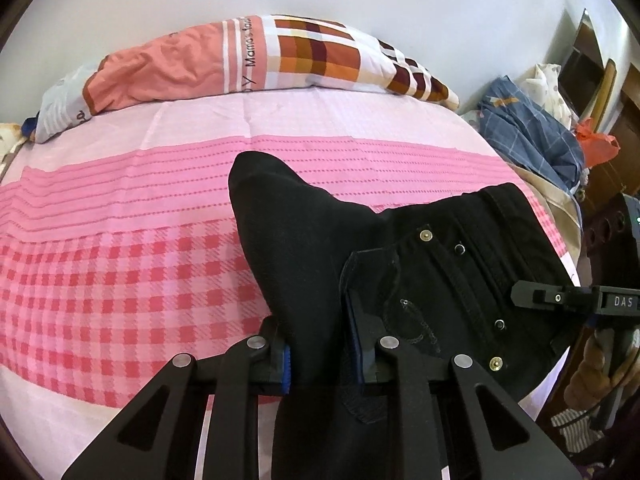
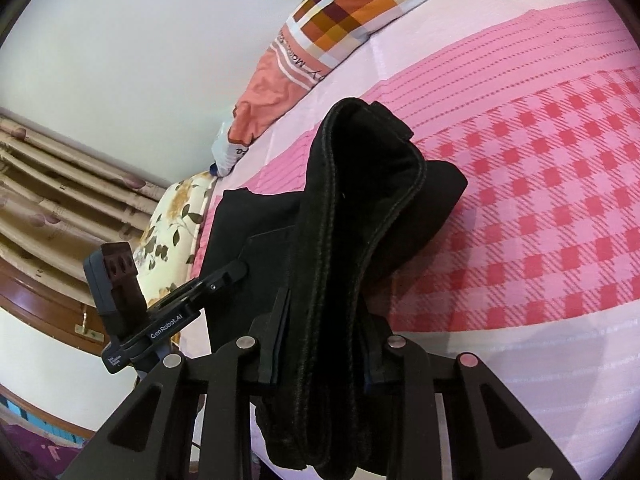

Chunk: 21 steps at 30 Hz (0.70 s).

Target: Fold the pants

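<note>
While the black pants [image 1: 440, 248] hang bunched above the bed [image 1: 120, 248], both claws grip them. The left claw [image 1: 320, 352] is clamped on a fold of the dark cloth, which rises between its blue-edged pads and peaks ahead of it. To its right the waistband spreads out, with metal buttons and rivets showing. The right claw [image 1: 532, 294] reaches in from the right edge of that view and meets the waistband's far side.

In the right wrist view, the right claw [image 2: 324, 352] is clamped on a thick, stitched band of the pants [image 2: 360, 200], which stands up between its pads and droops below them. The left claw [image 2: 236, 270] enters from the left and touches the cloth's flat part.

The bed [image 2: 540, 220] wears a pink checked sheet. A patchwork pillow [image 1: 248, 56] lies along its far edge by the white wall.
</note>
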{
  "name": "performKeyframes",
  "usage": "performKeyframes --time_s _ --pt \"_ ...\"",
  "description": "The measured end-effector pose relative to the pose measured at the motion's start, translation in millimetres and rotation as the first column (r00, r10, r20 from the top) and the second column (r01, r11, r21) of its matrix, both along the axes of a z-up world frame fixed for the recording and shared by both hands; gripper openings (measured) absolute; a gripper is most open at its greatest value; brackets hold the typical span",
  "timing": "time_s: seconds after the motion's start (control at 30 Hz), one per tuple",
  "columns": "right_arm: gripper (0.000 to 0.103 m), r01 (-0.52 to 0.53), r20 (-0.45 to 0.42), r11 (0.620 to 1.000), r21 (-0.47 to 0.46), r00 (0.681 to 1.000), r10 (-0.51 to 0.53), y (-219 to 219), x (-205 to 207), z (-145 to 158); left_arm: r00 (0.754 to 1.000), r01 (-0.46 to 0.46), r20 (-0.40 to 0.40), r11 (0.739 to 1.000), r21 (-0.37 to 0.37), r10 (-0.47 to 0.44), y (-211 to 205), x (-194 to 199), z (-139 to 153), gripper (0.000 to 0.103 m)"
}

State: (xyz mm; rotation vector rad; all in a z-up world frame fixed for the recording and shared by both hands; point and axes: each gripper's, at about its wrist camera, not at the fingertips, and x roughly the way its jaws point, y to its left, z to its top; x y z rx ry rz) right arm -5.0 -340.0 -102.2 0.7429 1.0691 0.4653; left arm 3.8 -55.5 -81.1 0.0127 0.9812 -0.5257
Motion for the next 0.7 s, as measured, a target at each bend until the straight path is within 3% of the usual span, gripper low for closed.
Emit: performKeyframes --time_s 0.7 --pt "0.027 -0.09 0.023 0.996 0.002 0.996 0.09 69.1 24.8 19.4 0.995 -0.089 0.04 0.996 -0.016 0.09 65.2 -1.3 20.7 0.022"
